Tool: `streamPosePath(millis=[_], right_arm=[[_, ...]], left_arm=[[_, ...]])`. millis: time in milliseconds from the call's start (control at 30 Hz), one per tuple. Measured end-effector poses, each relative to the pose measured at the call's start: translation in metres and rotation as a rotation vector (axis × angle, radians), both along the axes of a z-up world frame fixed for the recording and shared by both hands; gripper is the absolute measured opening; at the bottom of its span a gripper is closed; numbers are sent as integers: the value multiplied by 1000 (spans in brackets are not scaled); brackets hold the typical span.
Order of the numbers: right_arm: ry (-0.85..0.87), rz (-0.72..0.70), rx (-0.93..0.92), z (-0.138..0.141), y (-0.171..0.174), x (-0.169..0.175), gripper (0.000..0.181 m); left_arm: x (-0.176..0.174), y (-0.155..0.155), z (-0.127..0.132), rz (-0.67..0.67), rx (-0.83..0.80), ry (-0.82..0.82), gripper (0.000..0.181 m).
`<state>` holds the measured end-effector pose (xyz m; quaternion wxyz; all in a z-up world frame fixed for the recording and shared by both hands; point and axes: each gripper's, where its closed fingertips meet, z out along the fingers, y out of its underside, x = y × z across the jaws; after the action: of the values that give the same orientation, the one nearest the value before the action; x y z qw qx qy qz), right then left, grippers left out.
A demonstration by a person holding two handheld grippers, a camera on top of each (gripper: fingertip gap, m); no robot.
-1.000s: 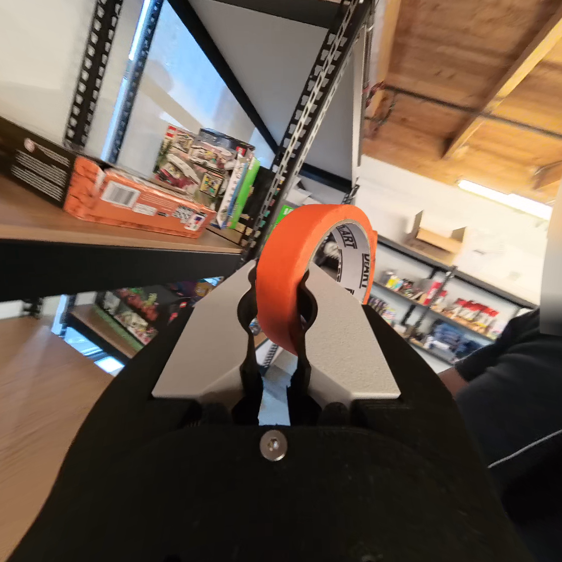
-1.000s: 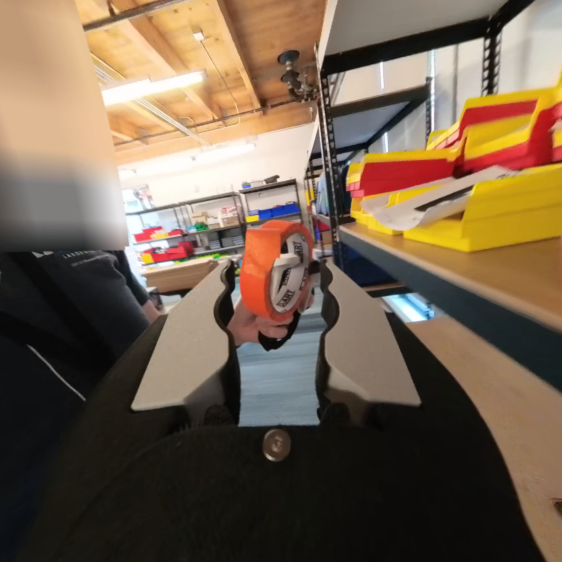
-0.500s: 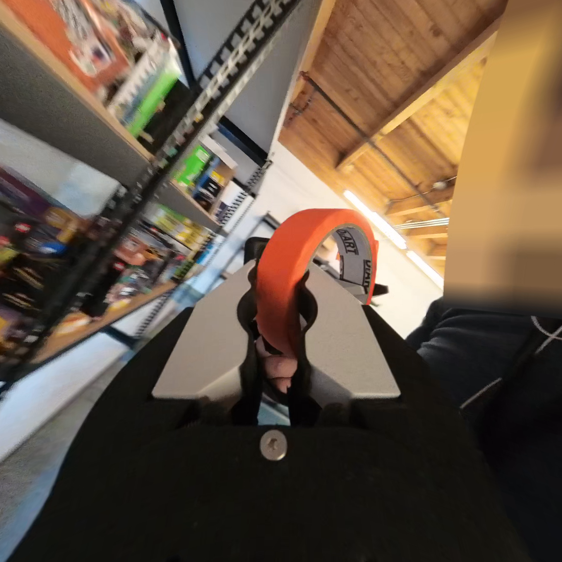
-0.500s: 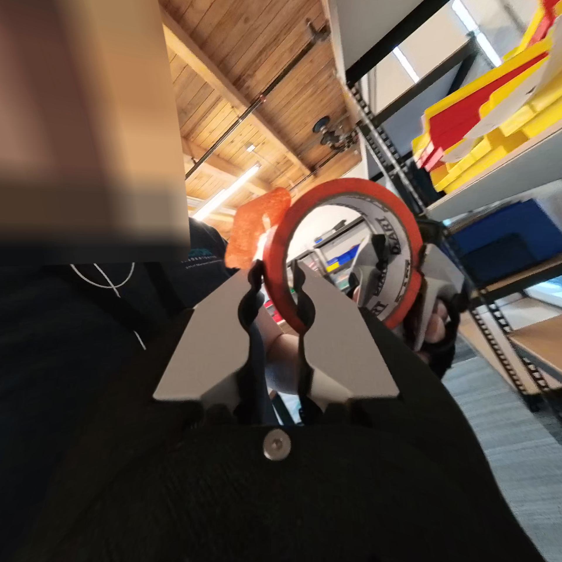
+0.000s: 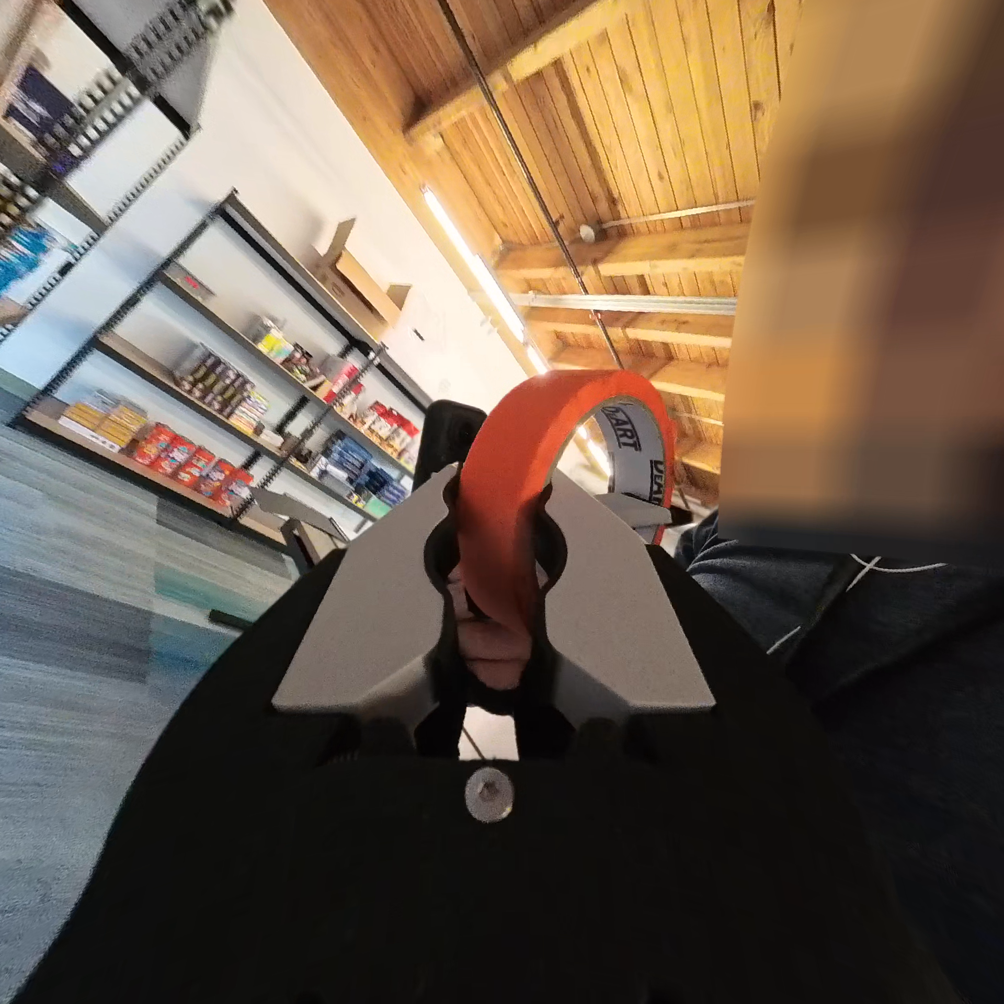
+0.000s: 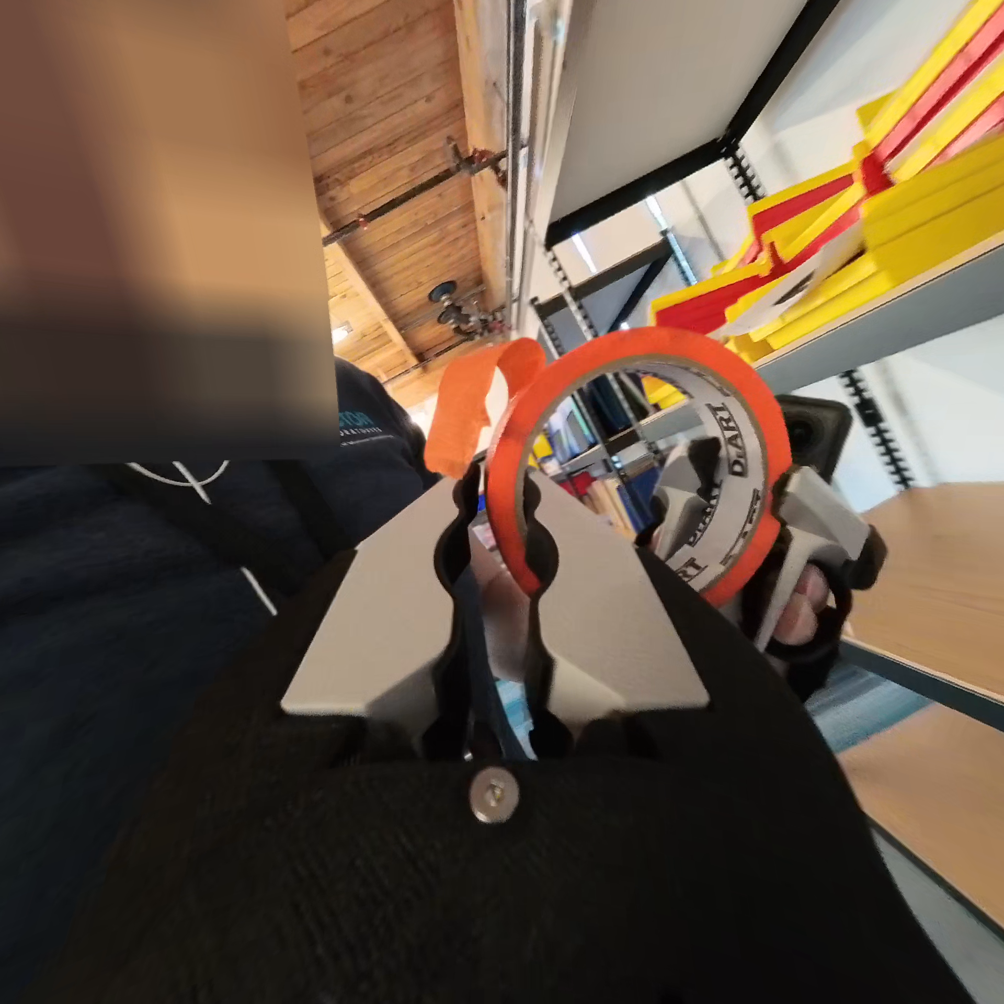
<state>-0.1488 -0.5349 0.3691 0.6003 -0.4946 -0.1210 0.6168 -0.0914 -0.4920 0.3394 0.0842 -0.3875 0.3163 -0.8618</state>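
An orange tape roll (image 5: 502, 489) with a white printed core is held in the air between both grippers. My left gripper (image 5: 495, 497) is shut on one side of the roll's wall. My right gripper (image 6: 504, 513) is shut on the opposite side of the roll (image 6: 760, 402). A loose orange tape end (image 6: 467, 413) sticks up beside the right gripper's left fingertip. The left gripper's fingers (image 6: 820, 516) show at the roll's far side in the right wrist view, with a hand (image 6: 798, 608) below them. The right gripper's camera (image 5: 446, 434) shows behind the roll in the left wrist view.
A person in a dark top (image 6: 163, 570) stands close behind both grippers. A metal rack with yellow and red bins (image 6: 923, 217) and a wooden shelf (image 6: 934, 548) is at the right. Racks of boxed goods (image 5: 228, 391) line the far wall above grey carpet (image 5: 81, 625).
The right gripper, open a second ago, has closed on the roll's rim. Both grippers have swung and tilted upward with the roll. A loose tape end now stands up from the roll.
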Motion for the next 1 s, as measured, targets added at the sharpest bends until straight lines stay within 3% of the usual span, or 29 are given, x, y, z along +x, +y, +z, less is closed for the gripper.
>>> streamPosePath(millis=[267, 367, 467, 600, 700, 1000], right_arm=[[-23, -241, -22, -17, -187, 90, 8], [-31, -336, -26, -16, -233, 123, 8], [-59, -391, -28, -16, -255, 152, 8], [-87, -419, -55, -19, -257, 188, 8], [-91, -388, -62, -21, -245, 210, 8], [-103, -217, -98, -23, -166, 302, 8]], left_arm=[[103, -209, -20, -343, -44, 71, 21], [139, -264, -20, -425, -10, 71, 21], [170, -290, -16, -475, -38, 63, 22], [204, -294, -18, -491, -57, 65, 27], [227, -282, -20, -478, -43, 47, 28], [317, -188, -19, -375, -9, 1, 32]])
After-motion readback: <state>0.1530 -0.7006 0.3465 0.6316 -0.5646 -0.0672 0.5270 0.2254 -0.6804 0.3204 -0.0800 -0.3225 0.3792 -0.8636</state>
